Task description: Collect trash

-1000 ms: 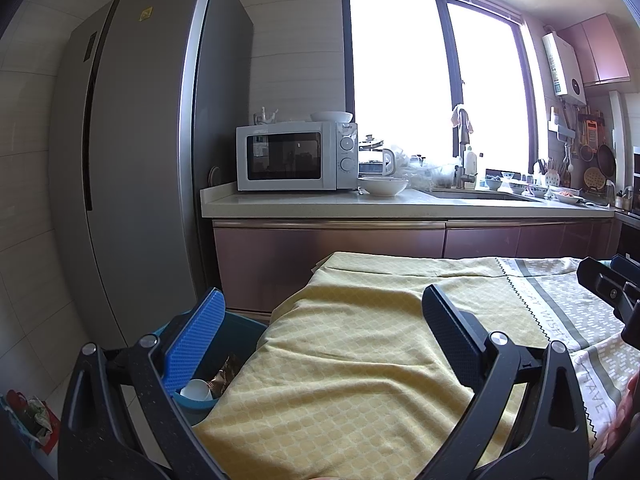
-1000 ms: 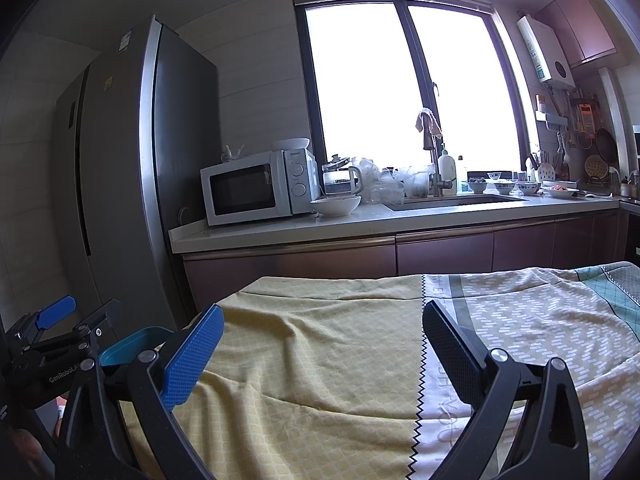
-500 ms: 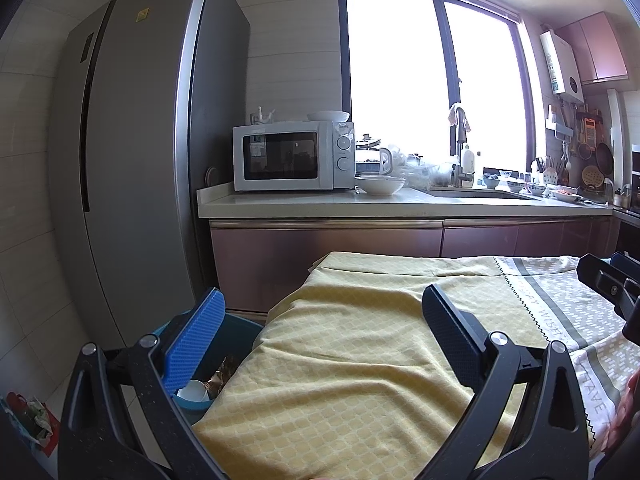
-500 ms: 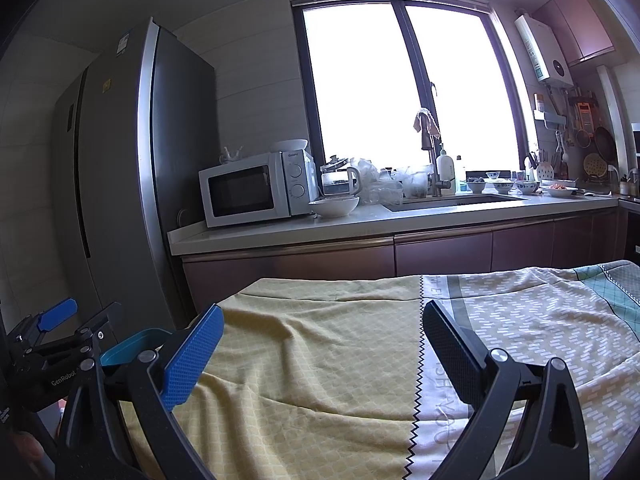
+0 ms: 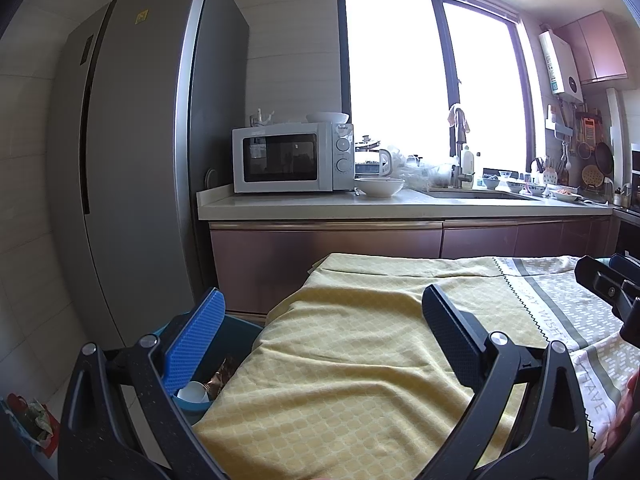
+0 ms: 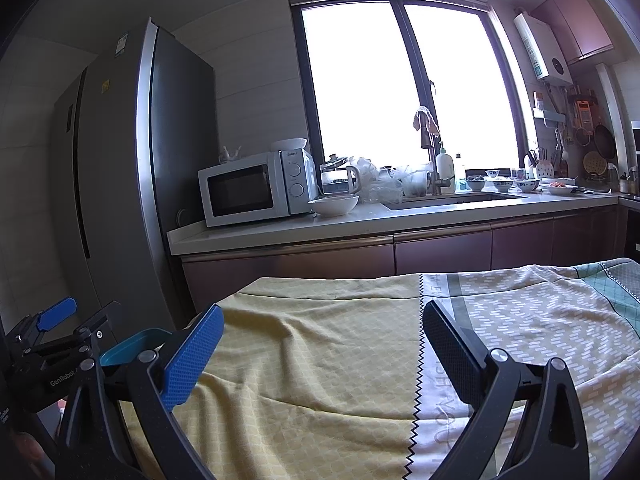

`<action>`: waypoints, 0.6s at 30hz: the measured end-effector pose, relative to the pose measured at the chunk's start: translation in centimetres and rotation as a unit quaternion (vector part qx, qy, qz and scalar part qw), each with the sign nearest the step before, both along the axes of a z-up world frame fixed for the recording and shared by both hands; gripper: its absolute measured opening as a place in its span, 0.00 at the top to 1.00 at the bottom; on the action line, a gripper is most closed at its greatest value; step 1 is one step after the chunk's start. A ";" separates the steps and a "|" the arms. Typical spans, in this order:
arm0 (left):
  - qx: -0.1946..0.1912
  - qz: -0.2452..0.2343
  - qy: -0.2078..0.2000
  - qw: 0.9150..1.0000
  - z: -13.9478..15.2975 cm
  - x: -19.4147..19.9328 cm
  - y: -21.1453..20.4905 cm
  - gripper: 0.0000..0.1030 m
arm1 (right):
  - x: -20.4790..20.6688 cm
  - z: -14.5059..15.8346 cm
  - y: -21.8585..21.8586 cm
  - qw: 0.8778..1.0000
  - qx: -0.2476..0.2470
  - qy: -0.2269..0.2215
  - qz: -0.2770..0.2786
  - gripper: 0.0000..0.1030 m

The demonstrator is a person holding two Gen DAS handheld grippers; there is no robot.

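A blue trash bin [image 5: 224, 340] stands on the floor at the table's left end, holding a white cup [image 5: 192, 392] and brownish scraps [image 5: 222, 374]. My left gripper [image 5: 322, 320] hovers open over the yellow tablecloth [image 5: 340, 368], its blue finger in front of the bin, nothing between the fingers. In the right wrist view my right gripper [image 6: 322, 338] is open and empty above the same cloth [image 6: 320, 360]. The bin's rim [image 6: 132, 346] shows at lower left, beside the left gripper's body [image 6: 52, 356]. No loose trash shows on the cloth.
A tall grey fridge [image 5: 132, 160] stands at the left. Behind the table runs a counter [image 5: 400, 204] with a white microwave [image 5: 292, 158], a white bowl [image 5: 379, 187], a sink and dishes. A red bag of litter [image 5: 28, 420] lies on the floor at far left.
Both views have shifted very slightly; the scene has drifted a little left in the left wrist view. Both grippers stay open and empty.
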State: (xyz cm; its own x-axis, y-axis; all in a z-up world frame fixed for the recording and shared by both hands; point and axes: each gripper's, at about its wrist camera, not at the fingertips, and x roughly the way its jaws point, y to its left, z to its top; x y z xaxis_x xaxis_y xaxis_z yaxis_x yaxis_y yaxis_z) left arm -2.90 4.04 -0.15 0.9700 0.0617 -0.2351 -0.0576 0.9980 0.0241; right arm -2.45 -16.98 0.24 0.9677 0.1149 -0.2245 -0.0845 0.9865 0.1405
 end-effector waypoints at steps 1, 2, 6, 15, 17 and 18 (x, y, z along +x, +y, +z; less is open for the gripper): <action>-0.001 0.000 0.000 1.000 0.0 0.0 0.0 0.06 | 0.0 0.0 0.0 1.000 0.001 0.000 0.000 0.07; -0.001 -0.001 0.000 1.000 0.0 0.0 0.0 0.06 | -0.1 0.0 0.0 1.000 0.001 0.000 0.000 0.07; 0.000 0.000 0.000 1.000 0.0 0.0 0.0 0.06 | -0.1 -0.1 0.1 1.000 0.001 0.001 0.000 0.07; -0.001 0.001 0.001 1.000 0.0 0.1 0.1 0.06 | -0.1 -0.2 0.1 1.000 0.003 0.001 -0.002 0.07; 0.000 0.002 0.001 1.000 0.0 0.1 0.0 0.06 | -0.1 -0.2 0.1 1.000 0.002 0.002 -0.002 0.07; 0.000 0.002 0.001 1.000 0.0 0.1 0.0 0.06 | -0.2 -0.2 0.1 1.000 0.002 0.002 -0.002 0.07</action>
